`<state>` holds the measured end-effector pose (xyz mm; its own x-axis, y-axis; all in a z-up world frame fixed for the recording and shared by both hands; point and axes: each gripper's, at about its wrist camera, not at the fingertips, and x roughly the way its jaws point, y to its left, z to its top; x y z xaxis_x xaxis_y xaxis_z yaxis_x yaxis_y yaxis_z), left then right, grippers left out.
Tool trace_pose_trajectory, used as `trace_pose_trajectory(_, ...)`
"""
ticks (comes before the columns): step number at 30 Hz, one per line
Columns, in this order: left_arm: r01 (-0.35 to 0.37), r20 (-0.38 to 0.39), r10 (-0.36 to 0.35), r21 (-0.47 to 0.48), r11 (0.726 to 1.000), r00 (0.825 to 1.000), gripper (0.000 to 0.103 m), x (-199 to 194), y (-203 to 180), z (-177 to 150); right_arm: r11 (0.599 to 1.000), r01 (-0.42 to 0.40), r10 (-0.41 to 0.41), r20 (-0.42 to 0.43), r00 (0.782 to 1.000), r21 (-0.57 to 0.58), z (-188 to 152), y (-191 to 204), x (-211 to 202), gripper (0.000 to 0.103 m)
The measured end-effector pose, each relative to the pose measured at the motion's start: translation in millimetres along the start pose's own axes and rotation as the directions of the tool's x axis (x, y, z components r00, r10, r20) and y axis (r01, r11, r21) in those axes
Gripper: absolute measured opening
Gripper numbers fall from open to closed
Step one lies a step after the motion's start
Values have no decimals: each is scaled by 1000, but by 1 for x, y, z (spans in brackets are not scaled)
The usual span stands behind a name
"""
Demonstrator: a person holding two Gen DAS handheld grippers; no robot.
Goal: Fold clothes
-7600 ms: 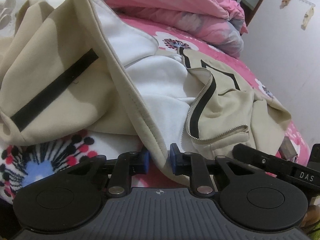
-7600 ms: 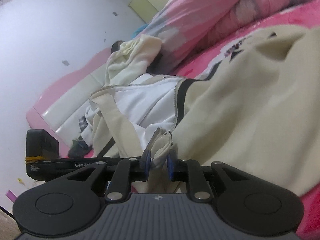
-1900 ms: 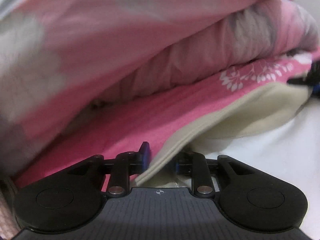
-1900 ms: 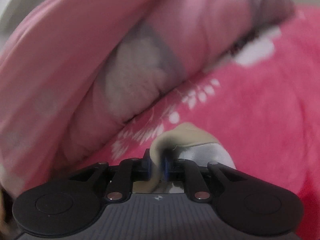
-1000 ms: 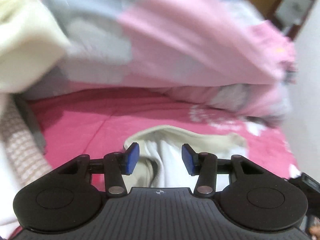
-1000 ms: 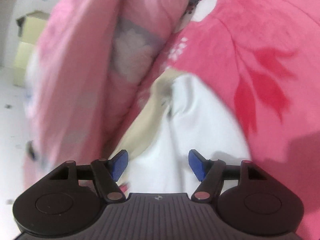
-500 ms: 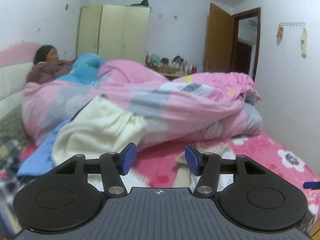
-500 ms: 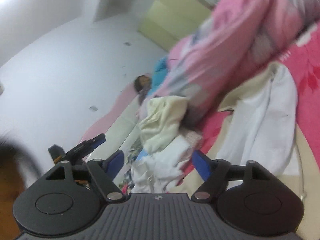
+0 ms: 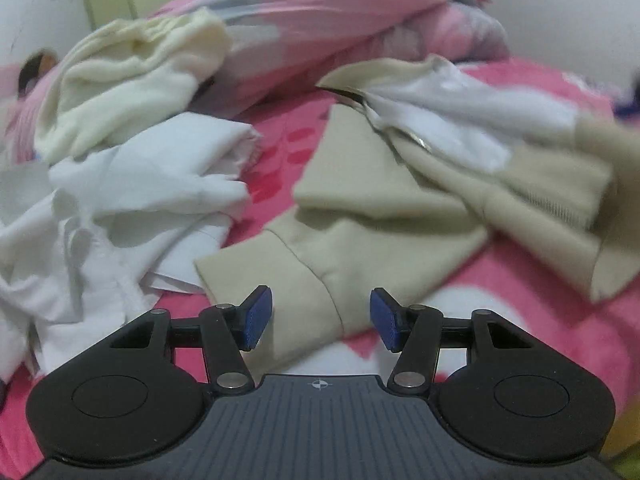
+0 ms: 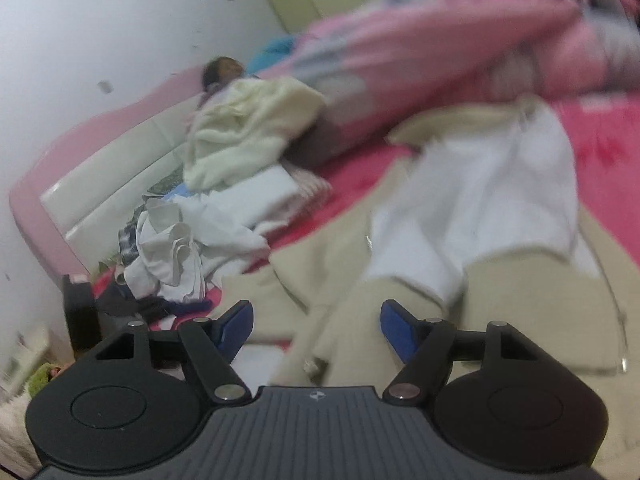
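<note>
A: Behind you stood a white wall [image 10: 100,40] and a pink headboard [image 10: 80,152], and the bed's pink floral sheet [image 9: 532,280] carried everything. Where was your beige jacket?

B: The beige jacket [image 9: 360,216] lay spread on the sheet with its white lining [image 9: 448,120] turned up, in front of the heaped pink quilt [image 9: 320,20].

A: And your left gripper?

B: Your left gripper [image 9: 321,319] stood spread, its blue pads apart. The jacket's sleeve cuff [image 9: 280,300] showed between them, but whether either pad touched it could not be told. Its jaws had widened a little in the last second.

A: The right one?

B: Your right gripper [image 10: 317,326] was spread too, over blurred beige jacket cloth, gripping nothing. Its jaws had just narrowed slightly.

A: Anything beside the jacket?

B: Crumpled white clothes [image 9: 120,192] lay just left of the cuff, with a cream garment [image 9: 132,76] behind them against the quilt. A person [image 10: 222,72] lay by the headboard.
</note>
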<state>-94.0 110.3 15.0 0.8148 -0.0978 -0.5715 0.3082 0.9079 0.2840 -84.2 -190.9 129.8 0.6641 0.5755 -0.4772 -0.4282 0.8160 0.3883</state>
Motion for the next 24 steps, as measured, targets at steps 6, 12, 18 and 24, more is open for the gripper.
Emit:
trace_pose_trajectory(6,-90,113,67,213,973,991,55,10,-26,-14,970,37,-50,-51,997,-238,-18,55,42,63)
trace_pose_trajectory(12,-126,159,87,253,959,983,53,8,-35,-22,927,261,-300,-117,947,-271,-35,40,93,28)
trace_pose_trajectory(18,-163,212,94,339,926,973,53,-2,-46,-35,938,335,-342,-70,937,-89,-37,8,81,0)
trace_pose_trajectory(24,-128,162,91,236,963,983,52,6,-40,-24,961,272,-272,4,962,55,-60,-28,77,0)
